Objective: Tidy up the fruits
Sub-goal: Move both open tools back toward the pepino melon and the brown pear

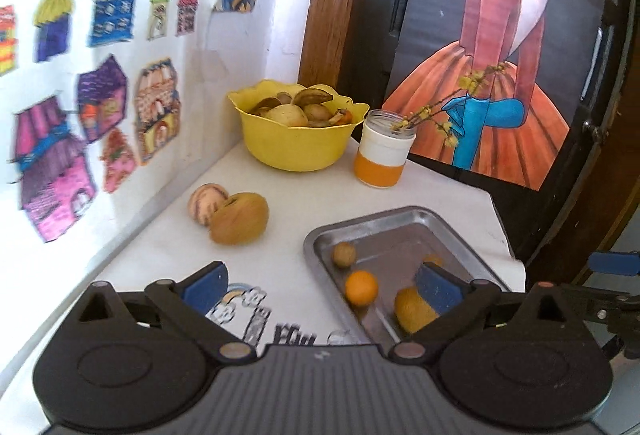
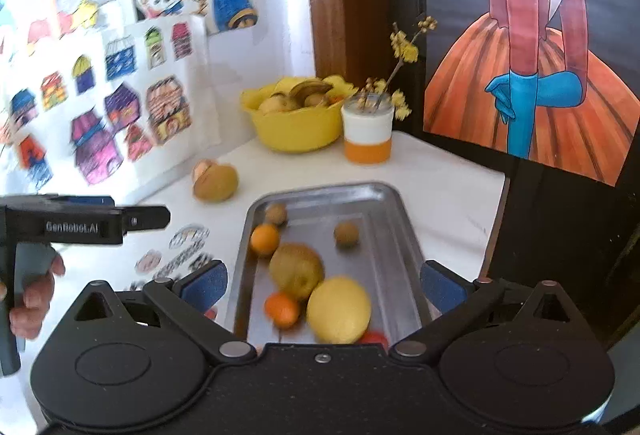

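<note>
— Two grippers, both spread and holding nothing. Biggest fruit?
— Lemon [image 2: 338, 309], in the tray [image 2: 394, 231] just ahead of the right gripper [image 2: 324, 285]; probably firm, waxy, so pinch its middle. Then the small orange [image 2: 282, 310], left of it.

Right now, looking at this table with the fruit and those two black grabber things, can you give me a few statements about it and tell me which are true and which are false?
1. The metal tray holds several fruits. True.
2. The yellow bowl is empty. False: it is heaped with fruit.
3. Two brownish fruits lie on the table beside the wall, outside the tray. True.
4. The right gripper is clamped on the big yellow fruit. False: its jaws stand wide apart, holding nothing.
5. The orange-and-white jar lies tipped over. False: it stands upright beside the bowl, with yellow-flowered twigs in it.
</note>
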`<state>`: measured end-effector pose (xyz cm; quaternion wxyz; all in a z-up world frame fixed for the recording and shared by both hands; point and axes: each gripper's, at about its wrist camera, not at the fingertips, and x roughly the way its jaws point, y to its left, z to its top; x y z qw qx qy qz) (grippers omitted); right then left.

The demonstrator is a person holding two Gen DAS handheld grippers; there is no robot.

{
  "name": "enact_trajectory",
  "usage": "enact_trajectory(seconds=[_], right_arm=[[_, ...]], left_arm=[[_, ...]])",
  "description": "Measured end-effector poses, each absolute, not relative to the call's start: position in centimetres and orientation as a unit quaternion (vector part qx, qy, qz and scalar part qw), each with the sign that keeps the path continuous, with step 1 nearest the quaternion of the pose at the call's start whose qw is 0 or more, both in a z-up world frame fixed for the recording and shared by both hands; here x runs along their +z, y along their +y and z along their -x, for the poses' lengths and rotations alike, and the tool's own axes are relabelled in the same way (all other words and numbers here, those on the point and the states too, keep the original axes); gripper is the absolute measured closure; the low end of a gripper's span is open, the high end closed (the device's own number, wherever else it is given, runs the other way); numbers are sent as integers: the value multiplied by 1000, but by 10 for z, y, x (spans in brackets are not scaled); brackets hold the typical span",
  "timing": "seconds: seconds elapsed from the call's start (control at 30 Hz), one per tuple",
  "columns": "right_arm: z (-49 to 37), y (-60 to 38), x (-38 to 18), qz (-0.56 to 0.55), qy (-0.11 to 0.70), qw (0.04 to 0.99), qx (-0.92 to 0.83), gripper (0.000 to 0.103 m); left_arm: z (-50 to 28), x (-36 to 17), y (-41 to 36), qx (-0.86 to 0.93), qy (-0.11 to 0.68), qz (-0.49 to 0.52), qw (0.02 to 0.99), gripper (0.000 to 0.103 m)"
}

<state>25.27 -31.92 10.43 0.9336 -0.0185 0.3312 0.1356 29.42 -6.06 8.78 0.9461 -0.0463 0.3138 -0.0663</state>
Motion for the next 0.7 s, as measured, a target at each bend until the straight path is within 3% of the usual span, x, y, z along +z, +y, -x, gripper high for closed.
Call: enact_trajectory(seconds=[0.7], right_arm=[[-188, -279, 42, -11, 431, 894, 124, 1]], left_arm=[[-205, 43, -25, 2, 385, 33, 922, 1]])
